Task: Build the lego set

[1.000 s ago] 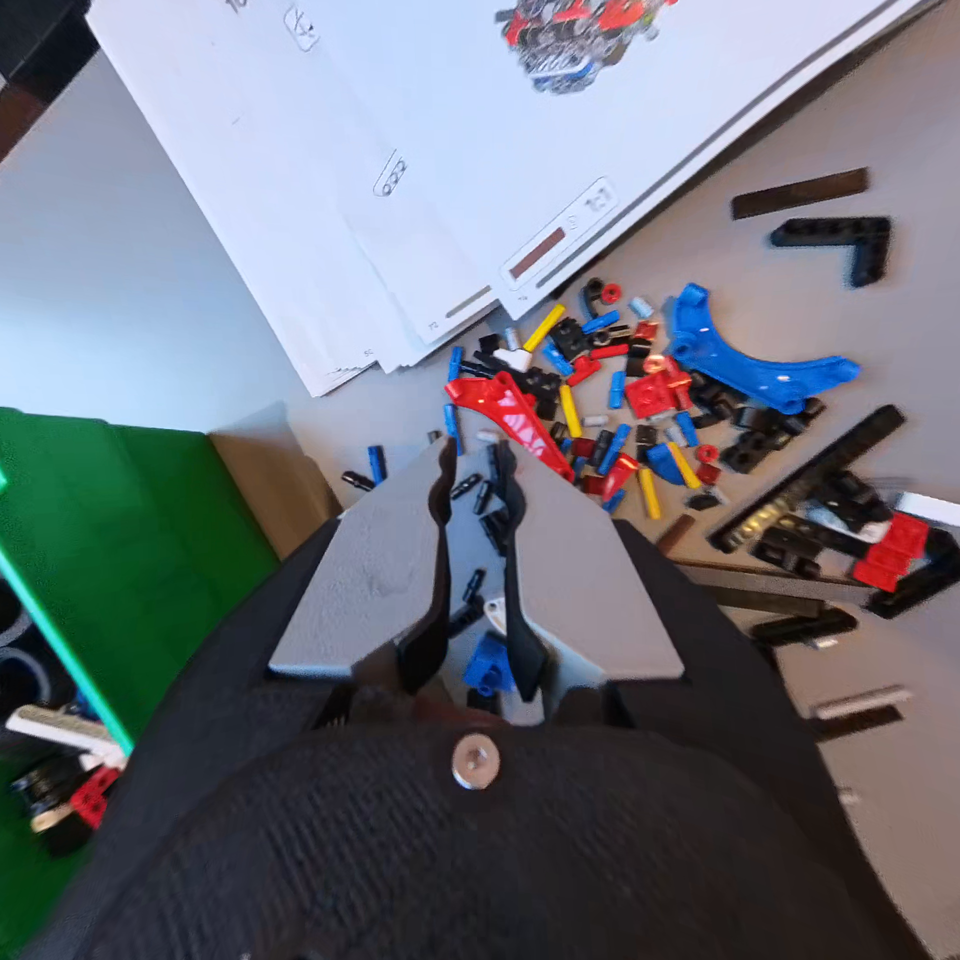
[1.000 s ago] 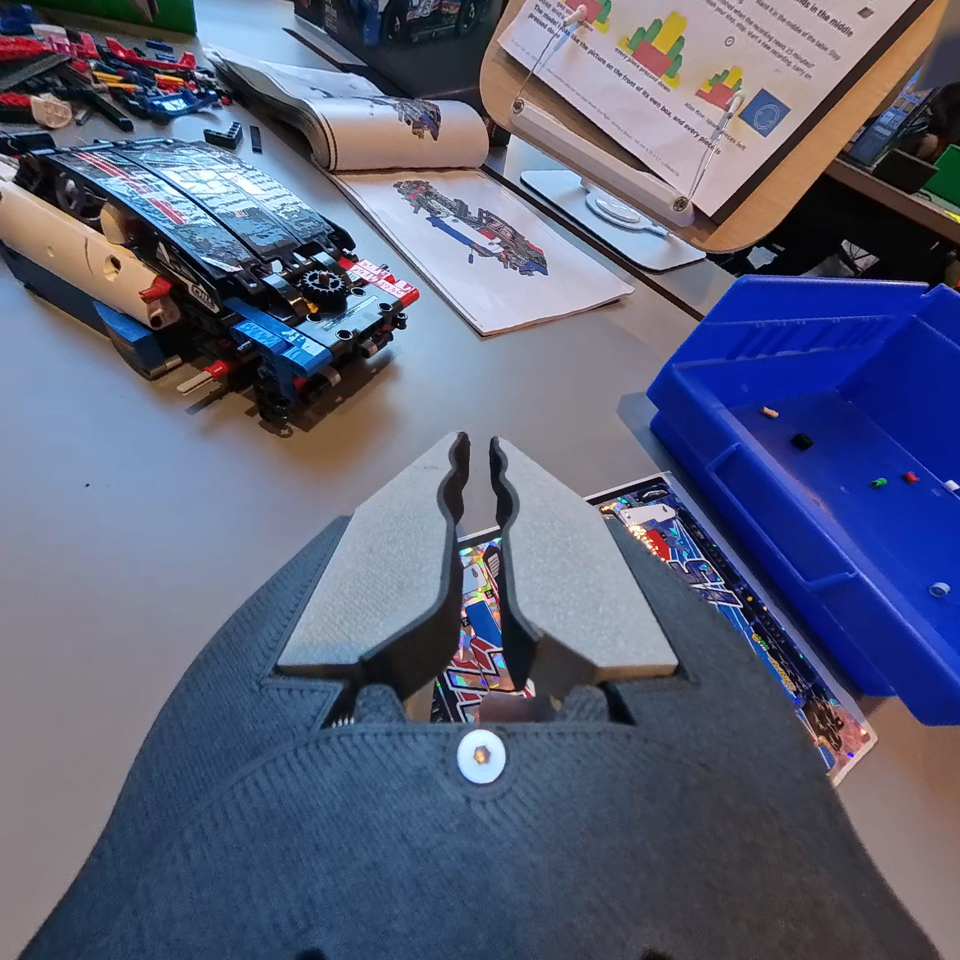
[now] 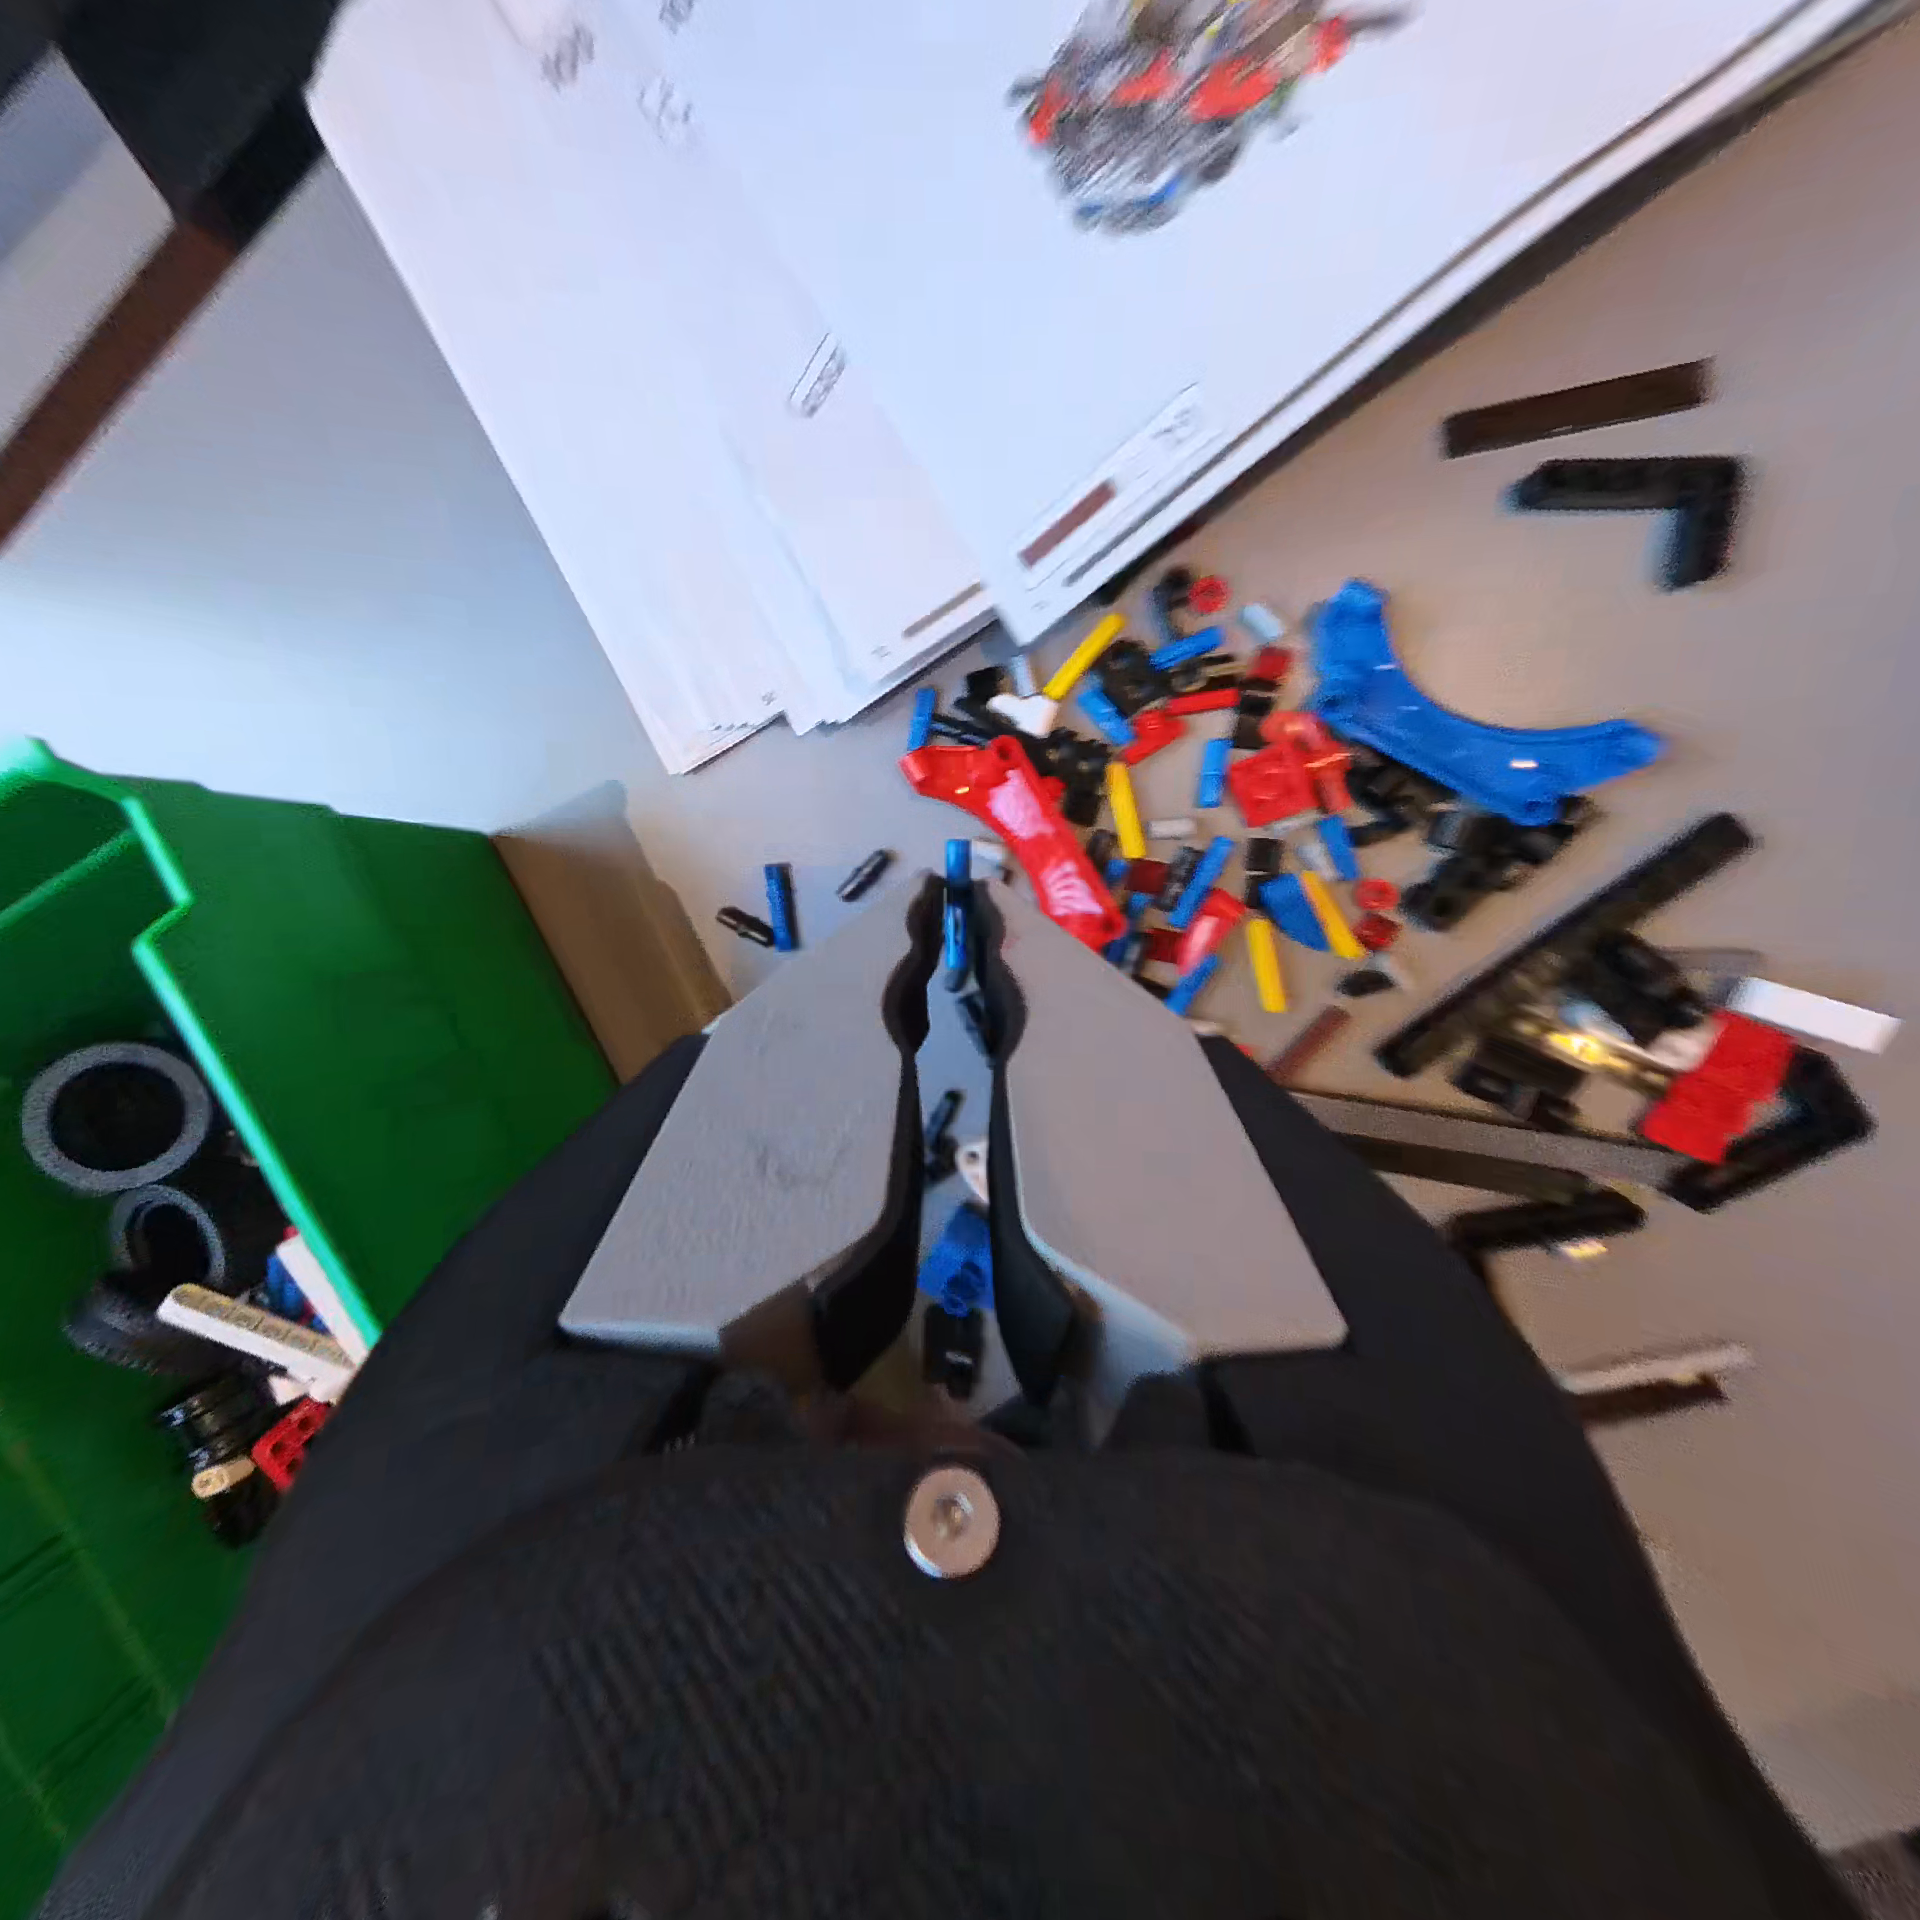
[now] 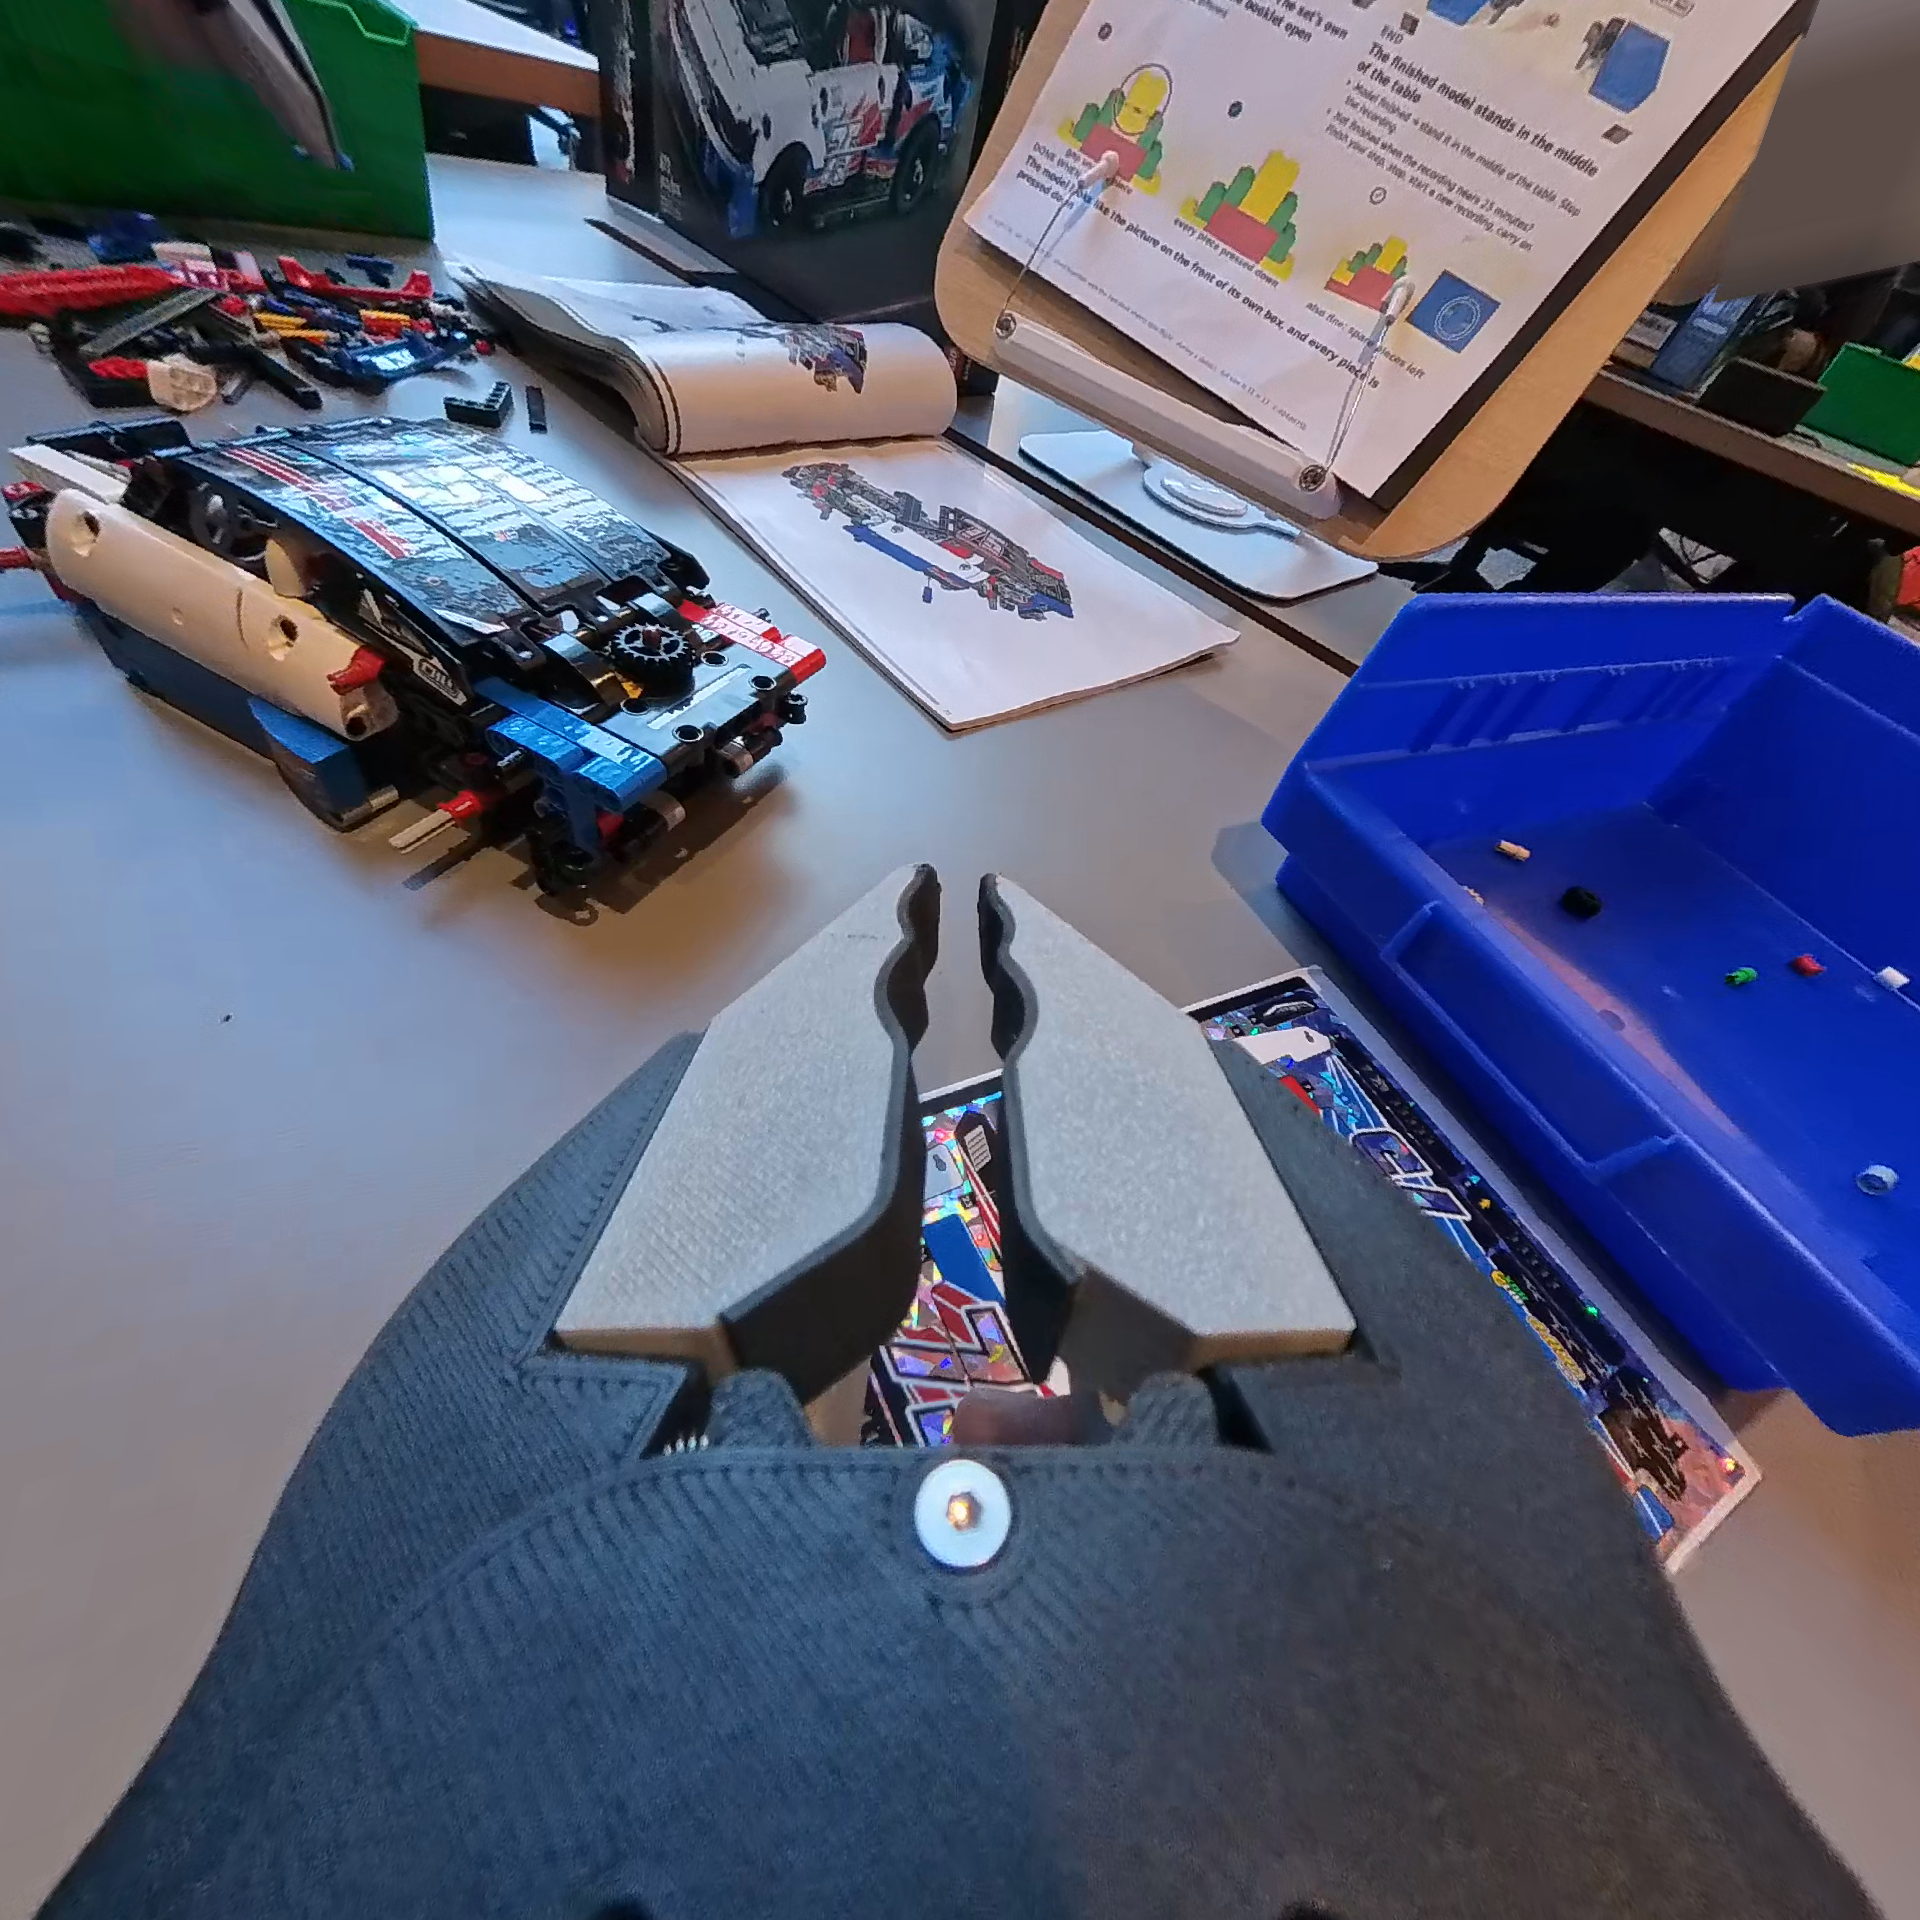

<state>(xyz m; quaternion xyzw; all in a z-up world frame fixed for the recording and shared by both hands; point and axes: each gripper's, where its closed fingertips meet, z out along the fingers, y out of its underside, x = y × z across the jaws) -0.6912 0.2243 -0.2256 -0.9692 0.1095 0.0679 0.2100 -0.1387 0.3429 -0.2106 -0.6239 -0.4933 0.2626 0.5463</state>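
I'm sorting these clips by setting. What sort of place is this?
Probably a shared workroom or lab set up for Lego building: a grey table with a half-built car model, an open instruction booklet, parts bins, and more cluttered desks behind.

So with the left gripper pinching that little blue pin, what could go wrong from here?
The left gripper holds the blue pin only at its fingertips, so it could twist or slip out. If dropped, it may vanish among the loose pieces below. The view is motion-blurred, so fast movement might worsen the hold.
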